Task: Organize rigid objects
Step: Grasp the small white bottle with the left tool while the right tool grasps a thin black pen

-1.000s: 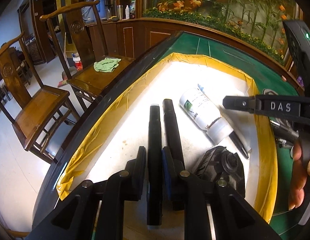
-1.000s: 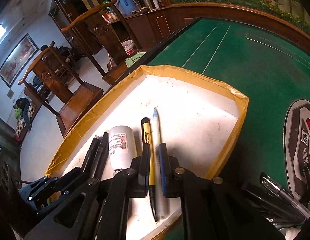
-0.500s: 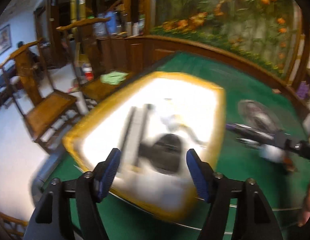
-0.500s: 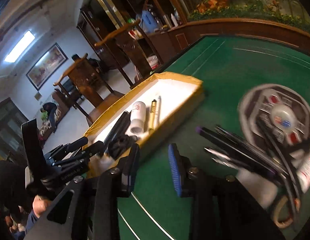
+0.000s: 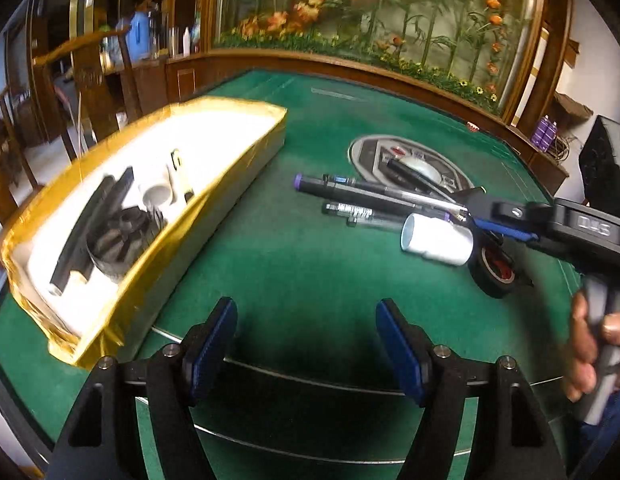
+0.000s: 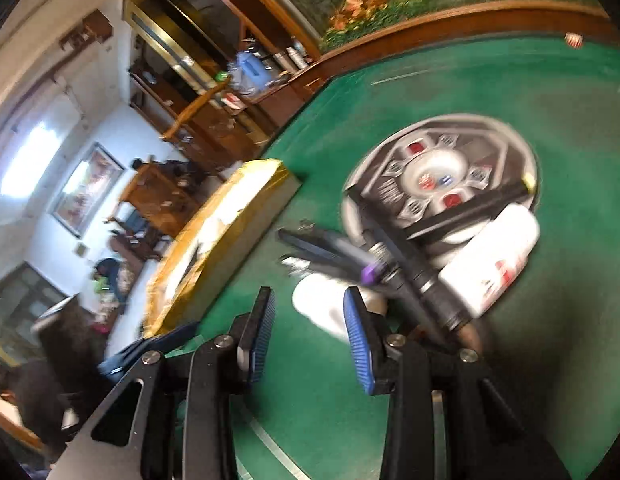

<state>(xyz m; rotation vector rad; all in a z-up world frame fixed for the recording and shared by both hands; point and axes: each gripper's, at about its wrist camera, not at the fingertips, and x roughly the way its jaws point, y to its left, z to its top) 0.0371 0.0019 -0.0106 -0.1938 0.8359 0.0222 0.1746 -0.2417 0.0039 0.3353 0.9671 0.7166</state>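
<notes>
A yellow-taped white tray (image 5: 213,196) sits at the table's left. It holds two black sticks (image 5: 89,224), a white bottle (image 5: 157,194) and a black round part (image 5: 117,236). Right of it on the green felt lie several pens (image 5: 370,194), a white bottle (image 5: 436,240) and a black tape roll (image 5: 494,276). My left gripper (image 5: 305,312) hangs open over bare felt, empty. My right gripper (image 6: 307,300) reaches the pile with its jaws opening and nothing between them. Just beyond it are a white bottle (image 6: 322,304) and a purple-capped marker (image 6: 370,272).
A round grey console (image 5: 410,160) is set in the table's middle, with pens and a second white bottle (image 6: 494,256) lying partly on it. A hand (image 5: 590,340) holds the right gripper's handle. Wooden chairs (image 5: 89,80) stand past the table's left edge.
Both grippers let go of what they held in the tray, a black stick and pens. They swung right, away from the tray toward the pile on the felt, with jaws opened.
</notes>
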